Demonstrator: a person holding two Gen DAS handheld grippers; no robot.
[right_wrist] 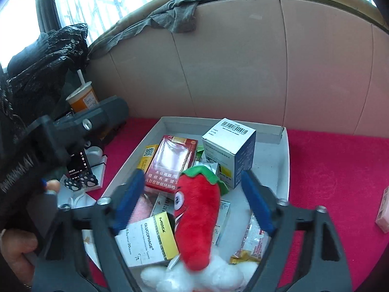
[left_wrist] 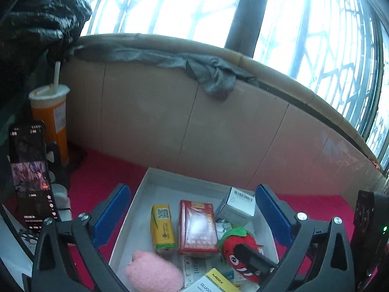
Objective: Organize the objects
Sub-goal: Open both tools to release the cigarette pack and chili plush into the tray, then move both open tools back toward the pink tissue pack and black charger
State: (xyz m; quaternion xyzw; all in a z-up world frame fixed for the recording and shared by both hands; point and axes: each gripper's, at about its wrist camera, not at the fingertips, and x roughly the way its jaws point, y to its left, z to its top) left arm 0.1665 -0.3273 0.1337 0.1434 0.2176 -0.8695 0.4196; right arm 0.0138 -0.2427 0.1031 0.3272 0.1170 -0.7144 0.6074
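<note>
A white tray point(left_wrist: 155, 177) point(right_wrist: 284, 150) on the red cloth holds a red box point(left_wrist: 198, 228) point(right_wrist: 170, 160), a yellow carton point(left_wrist: 162, 228), a white cube box point(left_wrist: 237, 203) point(right_wrist: 229, 150), a pink plush point(left_wrist: 153, 270), a red chili plush point(left_wrist: 239, 248) point(right_wrist: 197, 221), a Glucophage box point(right_wrist: 145, 238) and a snack packet point(right_wrist: 252, 241). My left gripper point(left_wrist: 192, 209) is open above the tray, empty. My right gripper point(right_wrist: 194, 202) is open, its fingers either side of the chili plush, not touching it.
An orange drink cup with a straw point(left_wrist: 49, 116) point(right_wrist: 82, 97) and a phone on a stand point(left_wrist: 30, 175) point(right_wrist: 79, 168) are left of the tray. A padded headboard point(left_wrist: 194, 126) with a grey cloth point(left_wrist: 214, 73) stands behind. A pink item point(right_wrist: 384, 209) lies at the right.
</note>
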